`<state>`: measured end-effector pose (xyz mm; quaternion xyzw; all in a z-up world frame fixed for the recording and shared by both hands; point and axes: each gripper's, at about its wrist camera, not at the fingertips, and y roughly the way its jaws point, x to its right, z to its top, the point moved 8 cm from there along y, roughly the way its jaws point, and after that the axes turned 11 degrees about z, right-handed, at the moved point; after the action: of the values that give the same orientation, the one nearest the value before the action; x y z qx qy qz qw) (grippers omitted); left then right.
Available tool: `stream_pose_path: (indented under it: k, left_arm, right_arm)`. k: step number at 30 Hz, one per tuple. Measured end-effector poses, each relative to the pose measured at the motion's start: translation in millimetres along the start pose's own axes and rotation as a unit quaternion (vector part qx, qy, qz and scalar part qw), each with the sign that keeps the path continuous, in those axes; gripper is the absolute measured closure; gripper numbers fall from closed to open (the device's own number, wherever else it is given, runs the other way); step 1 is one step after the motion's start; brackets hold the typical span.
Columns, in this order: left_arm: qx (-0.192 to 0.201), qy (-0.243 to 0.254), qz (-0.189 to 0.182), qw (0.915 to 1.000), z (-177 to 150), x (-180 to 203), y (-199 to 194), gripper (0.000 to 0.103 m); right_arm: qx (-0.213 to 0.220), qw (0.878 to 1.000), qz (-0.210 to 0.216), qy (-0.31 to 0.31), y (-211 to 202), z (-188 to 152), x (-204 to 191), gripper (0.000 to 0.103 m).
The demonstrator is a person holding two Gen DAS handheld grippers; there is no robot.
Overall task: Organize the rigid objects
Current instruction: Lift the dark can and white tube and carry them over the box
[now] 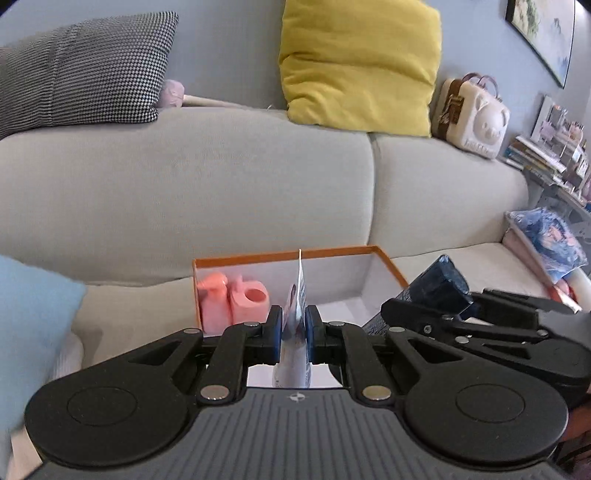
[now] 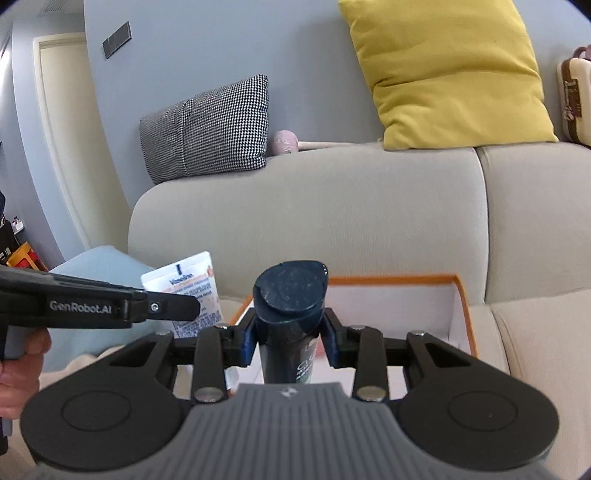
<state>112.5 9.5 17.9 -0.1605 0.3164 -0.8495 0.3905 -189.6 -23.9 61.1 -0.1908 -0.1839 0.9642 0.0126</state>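
Sofa (image 1: pixel 184 192) in pale grey fabric is shown carrying every item; a grey-blue wall rises behind it, with a framed picture (image 1: pixel 543 33) at upper right and a pale door (image 2: pixel 62 129) seen at far left in the right wrist view. On top of the sofa back are set a houndstooth cushion (image 1: pixel 88 70), a yellow cushion (image 1: pixel 358 62) and a cream bear-faced case (image 1: pixel 476 114). An orange-rimmed box (image 1: pixel 288 254) with a white interior is seated on the sofa seat against the backrest; a pink bottle and cup (image 1: pixel 232 302) are placed in its left corner. A flat white tube (image 1: pixel 297 314) is pinched edge-on between the pads of the left hand-held gripper (image 1: pixel 294 328), above the box. A dark blue bottle (image 2: pixel 290 295) with a flip cap is clamped by the right hand-held gripper (image 2: pixel 291 336), also in front of the box. A light blue cushion (image 1: pixel 29 325) is seen at the seat's left end, and stacked books (image 1: pixel 543 158) beyond its right end.
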Motion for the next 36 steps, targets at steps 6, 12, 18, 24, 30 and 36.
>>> stream_pose_path:
  k: [6, 12, 18, 24, 30, 36]
  left_arm:
    - [-0.028, 0.037, 0.015, 0.9988, 4.7, -11.1, 66.6, 0.090]
    - [-0.053, 0.029, 0.030, 0.9977, -8.1, -26.5, 114.4, 0.090]
    - [-0.068, 0.009, 0.042, 0.9968, -11.9, -34.1, 140.3, 0.090]
    - [-0.067, -0.010, 0.060, 0.9959, -14.5, -39.8, 153.0, 0.089]
    - [-0.069, -0.010, 0.052, 0.9962, -15.1, -37.2, 156.8, 0.089]
    - [-0.073, -0.007, 0.047, 0.9962, -13.6, -38.4, 156.5, 0.088]
  right_arm:
    - [-0.047, 0.999, 0.006, 0.000, 66.1, 1.2, 33.8, 0.066]
    - [-0.108, 0.994, 0.006, -0.014, 131.4, -15.9, 53.4, 0.066]
    - [-0.135, 0.991, 0.019, -0.012, 175.3, -23.7, 63.4, 0.066]
    - [-0.158, 0.987, 0.027, -0.025, 202.1, -25.4, 65.4, 0.067]
    - [-0.171, 0.984, 0.029, -0.044, 208.9, -30.9, 64.8, 0.067]
    - [-0.175, 0.983, 0.027, -0.050, 212.3, -30.9, 64.5, 0.067]
